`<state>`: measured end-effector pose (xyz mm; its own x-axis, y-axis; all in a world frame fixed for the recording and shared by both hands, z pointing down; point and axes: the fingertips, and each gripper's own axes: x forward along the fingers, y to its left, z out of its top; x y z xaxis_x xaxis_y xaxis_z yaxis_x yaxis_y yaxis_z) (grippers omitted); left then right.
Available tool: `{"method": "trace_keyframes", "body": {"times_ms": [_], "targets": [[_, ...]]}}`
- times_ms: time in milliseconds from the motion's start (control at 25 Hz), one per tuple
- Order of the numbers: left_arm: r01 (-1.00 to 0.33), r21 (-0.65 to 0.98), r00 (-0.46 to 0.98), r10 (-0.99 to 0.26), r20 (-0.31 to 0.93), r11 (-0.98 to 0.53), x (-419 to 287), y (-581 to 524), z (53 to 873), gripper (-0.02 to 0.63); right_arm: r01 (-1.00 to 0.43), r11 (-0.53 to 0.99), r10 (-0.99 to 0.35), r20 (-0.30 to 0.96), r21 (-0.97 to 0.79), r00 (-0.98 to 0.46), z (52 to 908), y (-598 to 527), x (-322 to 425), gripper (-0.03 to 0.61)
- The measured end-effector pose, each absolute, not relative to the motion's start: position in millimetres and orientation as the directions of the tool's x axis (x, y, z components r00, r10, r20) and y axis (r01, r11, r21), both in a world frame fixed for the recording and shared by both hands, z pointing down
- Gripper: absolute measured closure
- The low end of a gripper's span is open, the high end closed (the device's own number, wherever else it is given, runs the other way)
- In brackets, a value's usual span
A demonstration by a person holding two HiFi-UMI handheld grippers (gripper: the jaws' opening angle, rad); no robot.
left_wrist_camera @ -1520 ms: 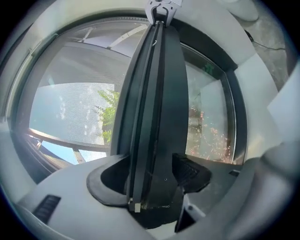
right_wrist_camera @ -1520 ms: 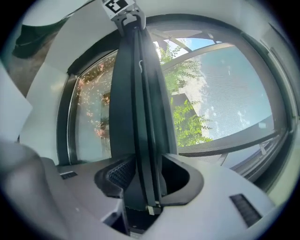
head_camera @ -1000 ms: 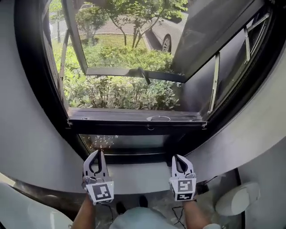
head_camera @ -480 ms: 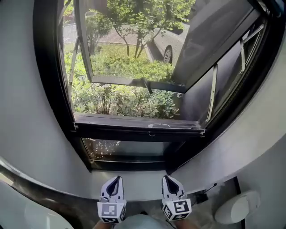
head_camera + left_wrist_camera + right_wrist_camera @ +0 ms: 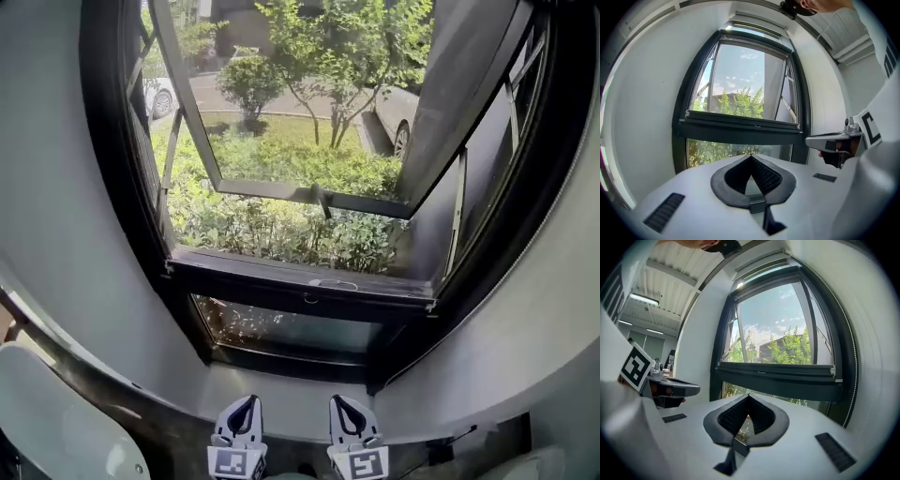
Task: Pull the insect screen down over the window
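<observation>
A black-framed window (image 5: 122,216) fills the head view, both of its sashes swung outward over green bushes. Across its lower part runs a black crossbar (image 5: 300,286) with a small pull loop (image 5: 333,284) at its middle; the crossbar (image 5: 740,127) also shows in the left gripper view and the crossbar (image 5: 778,376) in the right gripper view. I cannot make out any mesh over the opening. My left gripper (image 5: 245,401) and right gripper (image 5: 339,401) sit side by side at the bottom edge, below the window and apart from it. Both are shut with nothing between the jaws, as the left gripper (image 5: 751,157) and right gripper (image 5: 748,396) show close up.
White wall (image 5: 56,187) flanks the window on both sides. A white rounded object (image 5: 56,427) lies at the lower left, and a dark cable (image 5: 455,437) at the lower right. A fixed lower pane (image 5: 291,330) sits under the crossbar. Parked cars stand outside.
Both grippers have dropped toward the bottom edge and drawn closer together, away from the window. The view has tilted up, showing more of the open sashes and the trees.
</observation>
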<state>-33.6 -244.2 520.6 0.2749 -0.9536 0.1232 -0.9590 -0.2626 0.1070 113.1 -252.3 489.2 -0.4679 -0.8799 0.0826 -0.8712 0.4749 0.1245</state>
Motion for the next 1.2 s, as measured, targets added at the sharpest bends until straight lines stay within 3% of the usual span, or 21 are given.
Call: {"method": "trace_keyframes", "body": {"times_ms": [960, 1200], "targets": [[-0.987, 0.059, 0.157, -0.977, 0.143, -0.150, -13.3, -135.4, 540.5, 0.601, -0.839, 0.539, -0.841, 0.080, 0.072, -0.534, 519.7, -166.7, 137.4, 0.572], [-0.991, 0.001, 0.133, -0.986, 0.096, -0.134, -40.3, -61.7, 531.5, 0.601, -0.848, 0.529, -0.847, 0.069, 0.015, -0.527, 520.8, -95.9, 123.5, 0.572]]}}
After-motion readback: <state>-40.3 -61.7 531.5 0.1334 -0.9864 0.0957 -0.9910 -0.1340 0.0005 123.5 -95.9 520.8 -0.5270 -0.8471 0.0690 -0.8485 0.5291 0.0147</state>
